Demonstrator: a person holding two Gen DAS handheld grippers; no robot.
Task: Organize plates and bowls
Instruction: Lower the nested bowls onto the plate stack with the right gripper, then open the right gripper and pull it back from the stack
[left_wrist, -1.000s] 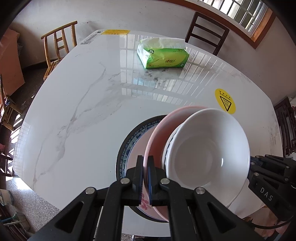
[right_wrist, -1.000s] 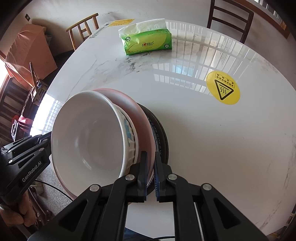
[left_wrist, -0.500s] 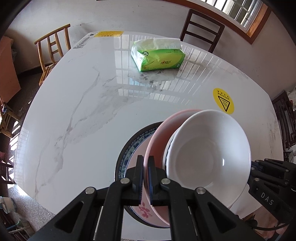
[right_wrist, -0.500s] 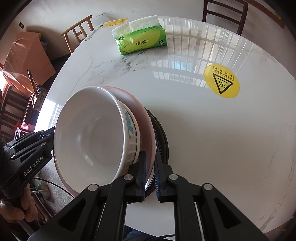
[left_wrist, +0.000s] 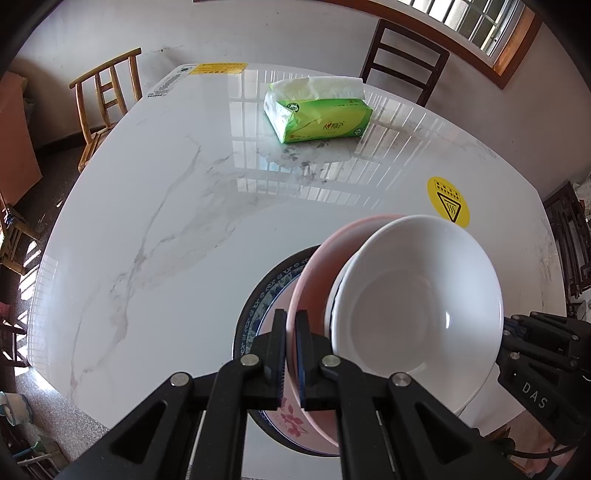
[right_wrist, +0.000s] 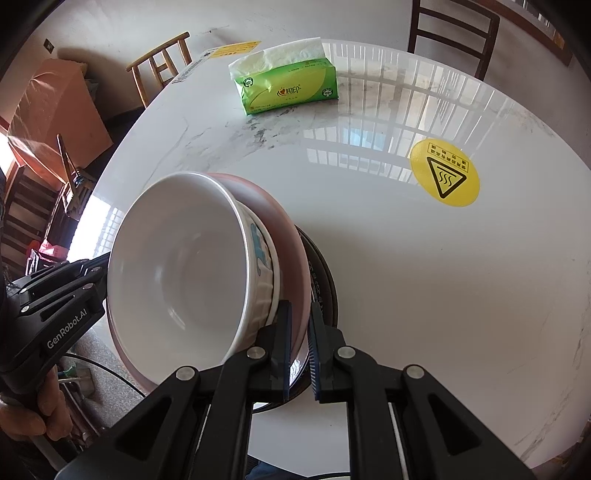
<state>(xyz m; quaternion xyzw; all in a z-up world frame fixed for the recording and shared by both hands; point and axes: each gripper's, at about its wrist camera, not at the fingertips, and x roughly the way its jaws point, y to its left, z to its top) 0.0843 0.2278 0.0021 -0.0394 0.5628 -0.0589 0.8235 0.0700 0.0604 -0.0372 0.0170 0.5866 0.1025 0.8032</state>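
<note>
A pink plate (left_wrist: 314, 273) carries a white bowl (left_wrist: 417, 306) nested in a second bowl with blue marks (right_wrist: 264, 258). My left gripper (left_wrist: 290, 325) is shut on the plate's rim on one side. My right gripper (right_wrist: 299, 314) is shut on the pink plate (right_wrist: 291, 236) at the opposite rim. The stack sits over a dark, blue-patterned plate (left_wrist: 258, 295) on the table, and a pale floral dish (left_wrist: 291, 421) lies inside that plate. Whether the pink plate touches it is hidden.
A green tissue pack (left_wrist: 317, 114) lies at the far side of the white marble table (left_wrist: 166, 221). A yellow warning sticker (left_wrist: 448, 201) is to the right. Wooden chairs (left_wrist: 107, 99) stand round the far edge. A hand (right_wrist: 22, 417) holds the left gripper's handle.
Both grippers keep their hold on the pink plate's rim. The left view has drifted slightly; the stack and the table look the same.
</note>
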